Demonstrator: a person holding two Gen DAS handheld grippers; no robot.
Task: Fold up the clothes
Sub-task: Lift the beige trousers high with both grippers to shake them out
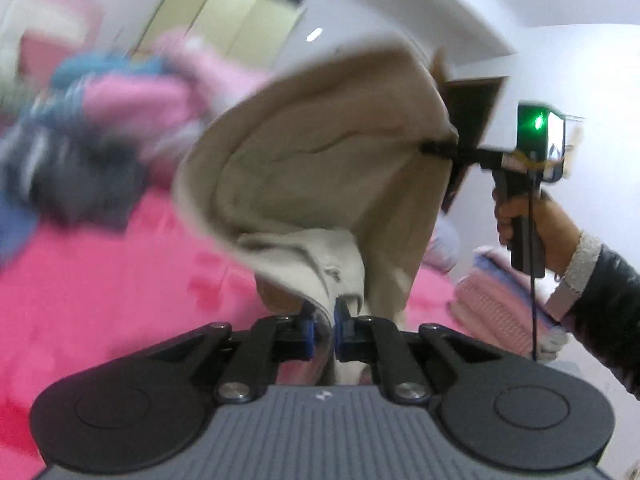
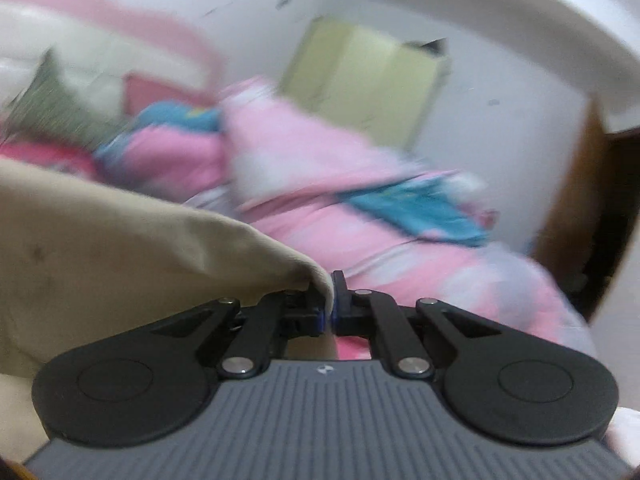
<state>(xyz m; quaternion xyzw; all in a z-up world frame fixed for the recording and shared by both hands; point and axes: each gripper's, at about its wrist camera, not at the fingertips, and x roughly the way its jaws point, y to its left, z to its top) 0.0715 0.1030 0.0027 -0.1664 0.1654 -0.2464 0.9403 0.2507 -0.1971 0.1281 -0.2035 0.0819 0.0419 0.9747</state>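
A beige garment (image 1: 320, 152) hangs in the air above a pink bed, stretched between both grippers. My left gripper (image 1: 325, 320) is shut on its lower edge. My right gripper (image 1: 434, 146) shows in the left wrist view, held by a hand, pinching the garment's upper right corner. In the right wrist view the right gripper (image 2: 329, 306) is shut on a fold of the same beige garment (image 2: 120, 248), which spreads to the left. Both views are blurred.
A pink bedspread (image 1: 100, 300) lies below. A heap of pink, blue and grey clothes (image 1: 100, 128) sits at the back left, also in the right wrist view (image 2: 320, 184). Folded pink knitwear (image 1: 500, 300) lies at the right. A dark doorway (image 2: 600, 216) is far right.
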